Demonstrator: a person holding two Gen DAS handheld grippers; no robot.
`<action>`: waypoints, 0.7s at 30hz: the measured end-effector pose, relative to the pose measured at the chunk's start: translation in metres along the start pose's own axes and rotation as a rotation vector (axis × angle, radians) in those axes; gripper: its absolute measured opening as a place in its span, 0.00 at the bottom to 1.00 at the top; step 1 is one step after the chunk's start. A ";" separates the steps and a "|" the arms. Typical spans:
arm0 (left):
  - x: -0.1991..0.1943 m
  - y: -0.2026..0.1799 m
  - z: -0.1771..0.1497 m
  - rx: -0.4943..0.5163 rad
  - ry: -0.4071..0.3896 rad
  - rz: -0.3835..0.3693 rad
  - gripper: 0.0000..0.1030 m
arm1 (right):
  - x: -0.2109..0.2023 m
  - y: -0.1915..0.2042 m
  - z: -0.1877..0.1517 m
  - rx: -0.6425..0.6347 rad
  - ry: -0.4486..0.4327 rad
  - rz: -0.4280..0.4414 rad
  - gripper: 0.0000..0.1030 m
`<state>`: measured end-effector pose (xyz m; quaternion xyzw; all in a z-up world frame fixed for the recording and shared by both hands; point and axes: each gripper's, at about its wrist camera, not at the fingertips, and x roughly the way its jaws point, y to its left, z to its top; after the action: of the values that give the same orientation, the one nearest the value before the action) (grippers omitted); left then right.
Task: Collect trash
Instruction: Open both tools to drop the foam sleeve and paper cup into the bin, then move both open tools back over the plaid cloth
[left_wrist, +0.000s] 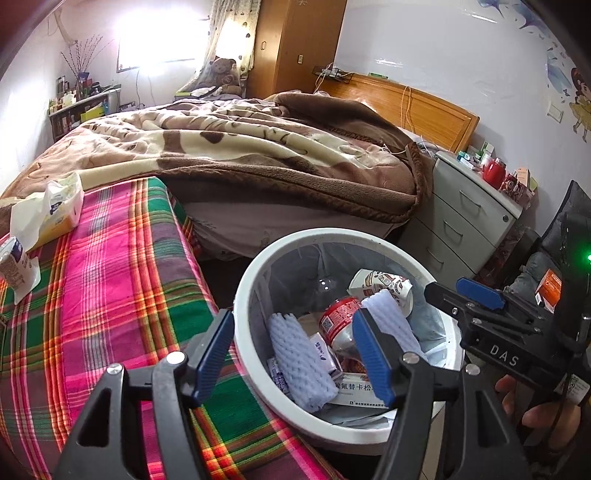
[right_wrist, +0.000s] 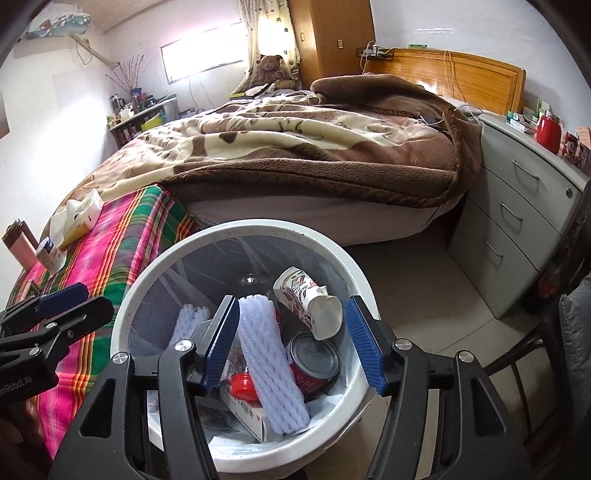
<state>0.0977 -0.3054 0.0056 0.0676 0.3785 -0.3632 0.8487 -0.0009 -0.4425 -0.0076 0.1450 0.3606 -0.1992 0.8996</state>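
Both claws, left claw (left_wrist: 295, 354) and right claw (right_wrist: 291, 343), hang half-open and empty over the bin (right_wrist: 155, 266). Remaining crumpled wrapper (left_wrist: 16, 269) on the worktop (left_wrist: 110, 277): light, soft; pinch mid-body.

- Daylight floods from the window (left_wrist: 155, 40), blown out to white glare;
- fisheye bends the edges, corners dark;
- foreground sharp, bin (right_wrist: 207, 236) interior shadowed.

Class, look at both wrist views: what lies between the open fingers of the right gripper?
In the right wrist view, the right gripper frames a white foam sleeve, a crumpled paper cup and a red can, all inside the bin.
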 end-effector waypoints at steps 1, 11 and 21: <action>-0.002 0.002 0.000 -0.002 -0.002 0.004 0.66 | 0.000 0.001 0.000 0.000 -0.002 -0.001 0.60; -0.043 0.030 -0.009 -0.016 -0.068 0.073 0.67 | -0.017 0.024 0.006 -0.018 -0.072 0.061 0.60; -0.084 0.082 -0.028 -0.068 -0.112 0.208 0.68 | -0.023 0.082 0.013 -0.110 -0.121 0.173 0.60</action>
<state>0.0983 -0.1875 0.0311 0.0573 0.3333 -0.2636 0.9034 0.0292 -0.3703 0.0279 0.1139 0.3021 -0.1089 0.9401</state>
